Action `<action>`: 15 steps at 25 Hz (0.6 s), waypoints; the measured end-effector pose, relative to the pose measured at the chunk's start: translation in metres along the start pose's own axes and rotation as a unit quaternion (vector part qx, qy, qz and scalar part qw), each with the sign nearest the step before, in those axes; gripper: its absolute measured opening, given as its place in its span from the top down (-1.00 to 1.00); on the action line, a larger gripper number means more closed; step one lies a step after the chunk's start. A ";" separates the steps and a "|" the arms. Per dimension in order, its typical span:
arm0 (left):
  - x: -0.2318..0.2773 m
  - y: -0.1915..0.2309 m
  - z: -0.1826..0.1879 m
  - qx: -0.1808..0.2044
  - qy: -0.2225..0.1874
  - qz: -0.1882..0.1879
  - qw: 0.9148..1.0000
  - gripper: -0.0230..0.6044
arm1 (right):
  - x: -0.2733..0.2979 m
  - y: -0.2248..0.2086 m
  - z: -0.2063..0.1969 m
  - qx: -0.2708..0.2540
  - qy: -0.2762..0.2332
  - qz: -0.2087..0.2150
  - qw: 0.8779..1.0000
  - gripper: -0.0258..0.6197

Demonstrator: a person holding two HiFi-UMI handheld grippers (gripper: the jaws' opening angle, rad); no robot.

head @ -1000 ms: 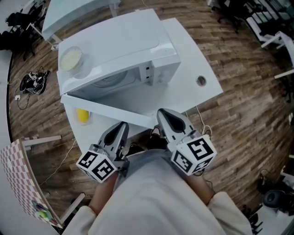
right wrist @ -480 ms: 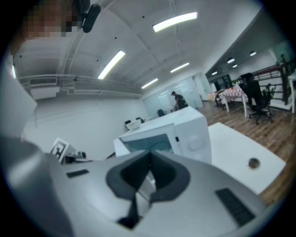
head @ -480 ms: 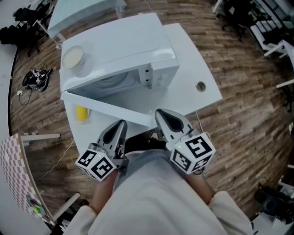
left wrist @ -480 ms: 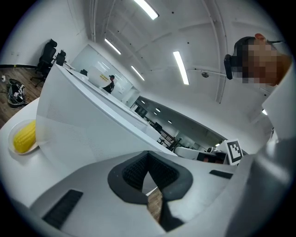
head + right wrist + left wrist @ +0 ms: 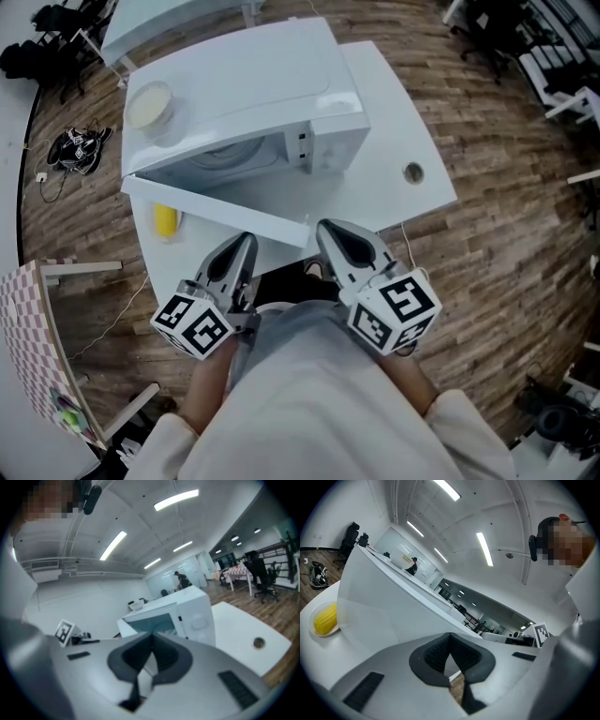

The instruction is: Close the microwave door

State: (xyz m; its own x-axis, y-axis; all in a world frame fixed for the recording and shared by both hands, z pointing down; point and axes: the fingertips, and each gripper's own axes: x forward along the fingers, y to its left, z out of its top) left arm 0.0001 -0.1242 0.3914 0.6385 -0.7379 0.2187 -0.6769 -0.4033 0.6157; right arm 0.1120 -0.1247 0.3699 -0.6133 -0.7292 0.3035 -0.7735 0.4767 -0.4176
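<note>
Both claws are closed on nothing: the left gripper (image 5: 240, 247) shows its dark pads pressed tip to tip, and the right gripper (image 5: 334, 232) shows the same, so either can serve as a blunt pusher. Just ahead of them the microwave door (image 5: 216, 214) stands swung wide open toward the person. It is hinged at the left of the microwave (image 5: 253, 84), and its free edge lies just beside the right gripper's tip. Neither claw appears to be touching it yet. A good close, I judge, means setting closed jaws flat against the door's outer face near the free edge, far from the hinge. The push should then follow the door's arc toward the control panel until it latches. It should stay steady so the oven does not slide on the white table (image 5: 398, 141). The head view alone shows the whole layout, including a pale bowl (image 5: 148, 107) on the oven's top. The left gripper view shows what that view only hints at: the yellow thing (image 5: 324, 618) behind the door looks like a corn cob on a small plate. The right gripper view alone shows the control dials and the door's tinted window.
</note>
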 end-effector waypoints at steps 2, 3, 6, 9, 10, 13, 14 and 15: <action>0.003 0.001 0.001 -0.002 0.001 0.000 1.000 0.87 | 0.001 -0.004 0.000 0.002 0.001 -0.003 1.000 0.85; 0.004 0.001 0.002 -0.003 0.001 -0.001 1.000 0.87 | 0.002 -0.006 0.000 0.003 0.001 -0.004 1.000 0.85; 0.009 0.001 0.004 -0.005 0.002 -0.003 1.000 0.87 | 0.005 -0.012 0.002 0.006 0.000 -0.007 1.000 0.85; 0.014 0.000 0.007 -0.006 0.004 -0.006 1.000 0.86 | 0.007 -0.016 0.007 0.010 -0.003 -0.010 1.000 0.85; 0.016 -0.001 0.009 -0.006 0.004 -0.006 1.000 0.87 | 0.008 -0.018 0.008 0.010 -0.004 -0.010 1.000 0.85; 0.023 0.000 0.011 -0.006 0.003 -0.009 1.000 0.87 | 0.011 -0.022 0.010 0.014 -0.004 -0.009 1.000 0.85; 0.026 0.001 0.011 -0.004 0.003 -0.010 1.000 0.87 | 0.012 -0.024 0.011 0.015 -0.004 -0.009 1.000 0.85; 0.029 0.002 0.012 -0.003 0.004 -0.011 1.000 0.87 | 0.013 -0.025 0.011 0.016 -0.005 -0.009 1.000 0.85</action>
State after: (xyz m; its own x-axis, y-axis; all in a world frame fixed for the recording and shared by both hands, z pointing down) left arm 0.0130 -0.1530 0.3900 0.6555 -0.7251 0.2113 -0.6613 -0.4160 0.6242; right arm 0.1252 -0.1518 0.3752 -0.5982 -0.7419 0.3029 -0.7785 0.4485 -0.4390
